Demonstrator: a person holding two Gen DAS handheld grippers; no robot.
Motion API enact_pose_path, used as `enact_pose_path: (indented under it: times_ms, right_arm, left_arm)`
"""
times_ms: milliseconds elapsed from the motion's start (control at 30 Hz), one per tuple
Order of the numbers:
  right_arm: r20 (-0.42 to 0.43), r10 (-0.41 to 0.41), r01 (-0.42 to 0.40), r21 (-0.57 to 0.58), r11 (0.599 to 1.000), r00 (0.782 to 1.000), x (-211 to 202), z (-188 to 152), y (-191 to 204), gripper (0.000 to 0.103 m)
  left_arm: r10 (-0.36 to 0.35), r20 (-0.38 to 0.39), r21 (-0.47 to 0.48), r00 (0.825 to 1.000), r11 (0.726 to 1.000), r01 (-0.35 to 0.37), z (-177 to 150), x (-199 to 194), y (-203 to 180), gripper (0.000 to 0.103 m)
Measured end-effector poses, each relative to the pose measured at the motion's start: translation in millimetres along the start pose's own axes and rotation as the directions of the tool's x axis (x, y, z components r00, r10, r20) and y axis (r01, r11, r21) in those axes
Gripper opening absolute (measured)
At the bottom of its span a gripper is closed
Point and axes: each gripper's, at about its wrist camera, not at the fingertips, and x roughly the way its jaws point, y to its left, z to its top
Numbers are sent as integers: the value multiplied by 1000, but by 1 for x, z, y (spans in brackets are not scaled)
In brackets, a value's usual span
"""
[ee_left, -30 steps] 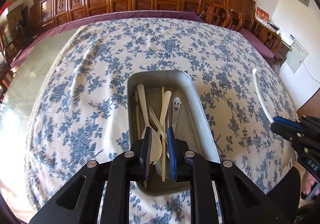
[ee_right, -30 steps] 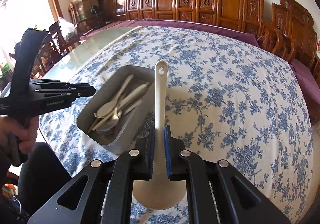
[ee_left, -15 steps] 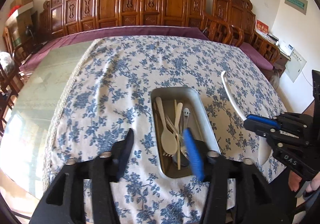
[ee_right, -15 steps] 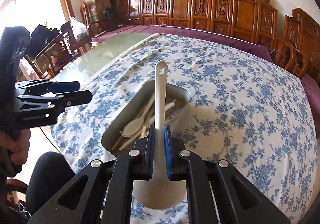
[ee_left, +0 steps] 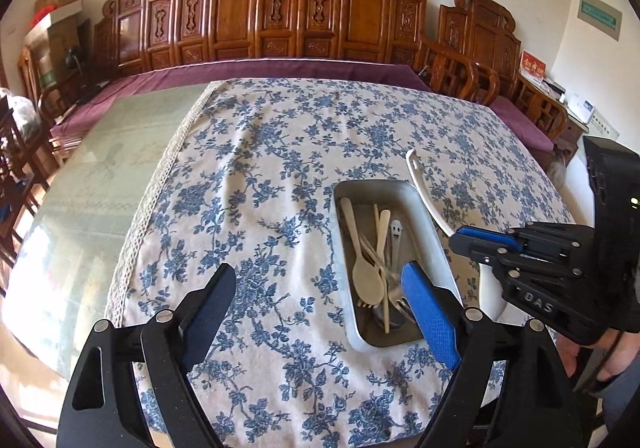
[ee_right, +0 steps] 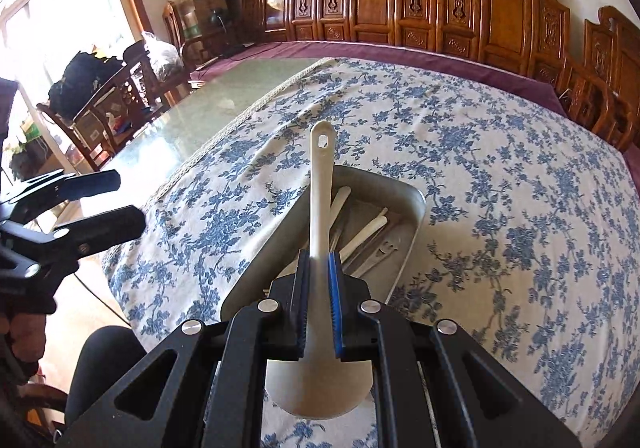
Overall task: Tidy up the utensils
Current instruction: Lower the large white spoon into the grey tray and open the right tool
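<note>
- Right gripper [ee_right: 319,302] is clamped on the ladle [ee_right: 320,207], its pads pinching the handle just above the bowl, with the long handle pointing away over the tray [ee_right: 404,252].
- Left gripper [ee_left: 316,304] has its jaws spread wide and holds nothing; it hangs over the cloth [ee_left: 260,175] just left of the tray.
- From the left wrist view the ladle slants above the tray's right rim, bowl end low beside the gripper and the handle tip with its hanging hole out past the far corner.
- It looks like white plastic: light and stiff, with a smooth, likely slippery surface. Judging by that, the hold near the bowl keeps the heavier end close to the pads, so the handle should not swing much.
- A grip further up the thin handle would probably let the bowl droop or twist between the pads.
- Inside the tray lie a pale spoon [ee_left: 362,264], chopsticks [ee_left: 382,268], a small metal spoon with a smiley face [ee_left: 395,238] and what looks like a fork, all lengthwise and partly overlapping.
- These are thin and lie flat on metal, so they would be awkward to pinch; the handles are the likeliest place to take them.
- Beyond the cloth are the bare tabletop [ee_left: 92,175] and carved wooden chairs [ee_left: 304,11].
</note>
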Motion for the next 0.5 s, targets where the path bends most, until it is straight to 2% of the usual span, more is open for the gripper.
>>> enact_pose_path:
  times_ms: [500]
  right_arm:
    - [-74, 20, -12, 113, 993, 997, 65, 6, -16, 11]
  left_arm:
    - [12, -21, -15, 1000, 1000, -12, -1, 12, 10, 81]
